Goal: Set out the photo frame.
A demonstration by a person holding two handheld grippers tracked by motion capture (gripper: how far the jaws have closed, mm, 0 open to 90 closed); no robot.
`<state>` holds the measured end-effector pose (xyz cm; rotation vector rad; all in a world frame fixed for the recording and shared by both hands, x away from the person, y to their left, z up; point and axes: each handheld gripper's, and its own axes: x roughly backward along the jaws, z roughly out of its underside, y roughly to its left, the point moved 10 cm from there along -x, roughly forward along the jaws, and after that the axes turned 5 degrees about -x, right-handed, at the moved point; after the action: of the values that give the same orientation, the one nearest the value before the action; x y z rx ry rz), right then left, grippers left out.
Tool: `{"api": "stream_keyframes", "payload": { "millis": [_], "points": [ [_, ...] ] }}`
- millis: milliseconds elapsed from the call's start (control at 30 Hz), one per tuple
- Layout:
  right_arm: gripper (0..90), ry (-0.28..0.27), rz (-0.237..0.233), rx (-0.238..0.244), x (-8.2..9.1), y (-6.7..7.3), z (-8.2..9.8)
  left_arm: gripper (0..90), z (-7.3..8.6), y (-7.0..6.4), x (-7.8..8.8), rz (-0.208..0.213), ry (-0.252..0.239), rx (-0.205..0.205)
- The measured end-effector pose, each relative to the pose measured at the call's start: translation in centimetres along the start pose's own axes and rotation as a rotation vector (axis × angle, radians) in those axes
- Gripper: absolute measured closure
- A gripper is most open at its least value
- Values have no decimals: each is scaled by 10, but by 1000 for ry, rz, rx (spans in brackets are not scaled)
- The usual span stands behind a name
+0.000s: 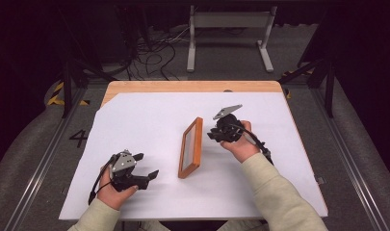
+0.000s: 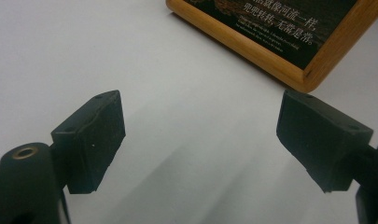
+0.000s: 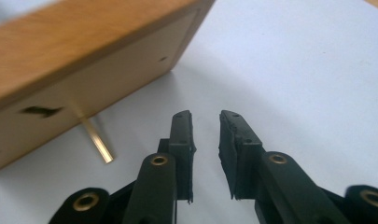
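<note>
While the wooden picture frame (image 1: 191, 147) stands propped on the white sheet (image 1: 135, 120) that covers the desk (image 1: 192, 86), I hold a gripper in each hand on either side of it. In the high view the frame sits near the middle of the sheet, its long side running away from me, tilted back on a thin brass leg (image 3: 97, 140) that I can see against its pale back panel in the right gripper view. My right gripper (image 1: 215, 134) hovers just beside the frame's back, its jaws parted by a narrow gap with nothing between them and touching nothing. My left gripper (image 1: 145, 166) rests low over the sheet nearer to me, pointing toward the frame's front, its jaws spread wide and empty. In the left gripper view a corner of the frame lies just beyond the pads (image 2: 95, 140), with a dark print carrying pale writing behind its glass.
</note>
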<state>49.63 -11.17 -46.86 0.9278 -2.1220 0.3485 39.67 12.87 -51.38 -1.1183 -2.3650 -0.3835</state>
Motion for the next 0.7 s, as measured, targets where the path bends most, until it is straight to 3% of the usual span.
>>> {"api": "stream_keyframes", "payload": {
  "millis": [200, 267, 367, 567, 700],
  "points": [
    [618, 8, -1, 49, 23, 12, -2, 160, 0, 7, 3, -18, -5, 19],
    [600, 7, -1, 42, 30, 14, -3, 160, 1, 12, 5, -31, -8, 32],
    [558, -2, -2, 26, 43, 19, -8, 160, 3, 16, 6, -40, -2, 40],
    [415, 5, -31, -75, 57, 30, -17, 164, 2, 18, 8, -58, -18, 47],
    [367, 3, -44, -84, 60, 38, -22, 164, 3, 19, 10, -66, -13, 47]
  ]
}}
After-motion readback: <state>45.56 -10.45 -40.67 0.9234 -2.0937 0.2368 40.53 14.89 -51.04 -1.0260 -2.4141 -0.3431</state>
